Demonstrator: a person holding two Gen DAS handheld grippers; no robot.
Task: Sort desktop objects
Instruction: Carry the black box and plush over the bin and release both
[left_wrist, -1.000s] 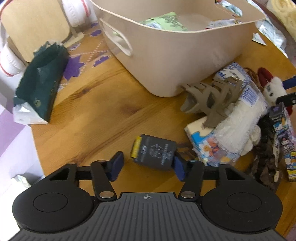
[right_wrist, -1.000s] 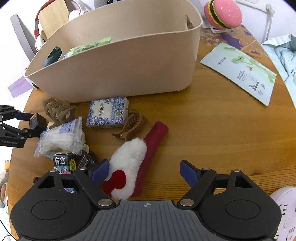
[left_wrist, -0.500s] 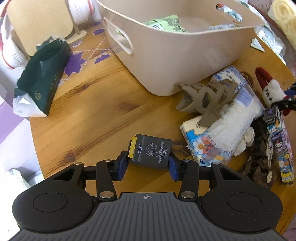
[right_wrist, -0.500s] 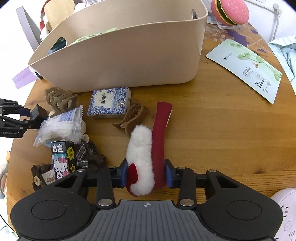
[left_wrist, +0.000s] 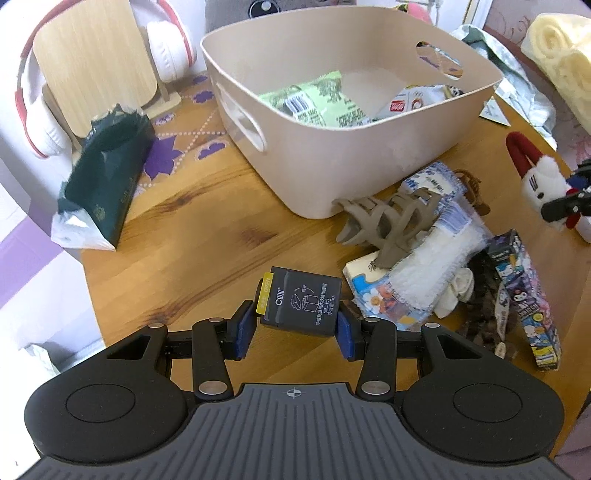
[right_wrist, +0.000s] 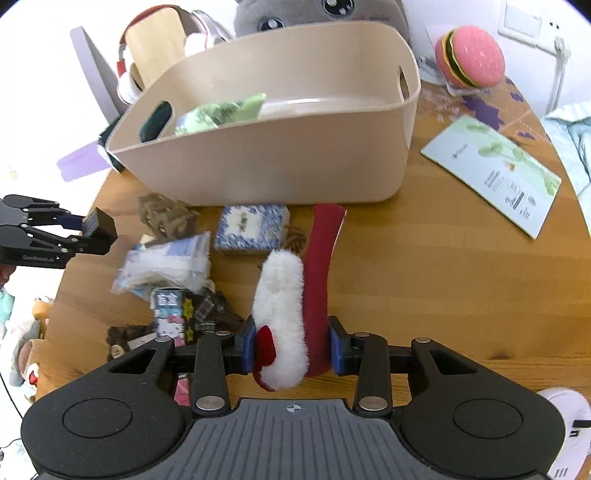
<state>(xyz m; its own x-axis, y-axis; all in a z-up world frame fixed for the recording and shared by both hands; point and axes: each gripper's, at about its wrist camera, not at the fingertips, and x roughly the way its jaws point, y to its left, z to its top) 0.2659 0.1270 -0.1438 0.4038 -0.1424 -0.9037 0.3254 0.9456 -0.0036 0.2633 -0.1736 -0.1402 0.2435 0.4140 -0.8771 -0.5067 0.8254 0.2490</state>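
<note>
A small stiff dark box (left_wrist: 300, 303) is clamped squarely across its sides by the left tool (left_wrist: 293, 328), judged light and rigid, while a soft plush clip (right_wrist: 295, 295), judged compressible, is pinched at its base by the right tool (right_wrist: 291, 347).

Left gripper (left_wrist: 294, 329): jaws closed on dark box (left_wrist: 300, 302). Right gripper (right_wrist: 291, 345): jaws clamped around red-and-white plush (right_wrist: 295, 295), level.

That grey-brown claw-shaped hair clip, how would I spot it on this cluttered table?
Find the big beige tub on the wooden table. At the tub's near corner a pile of packets begins, and the hair clip lies on top of it. It alone has curved interlocking teeth and a matte taupe colour; its neighbours are printed wrappers.
</note>
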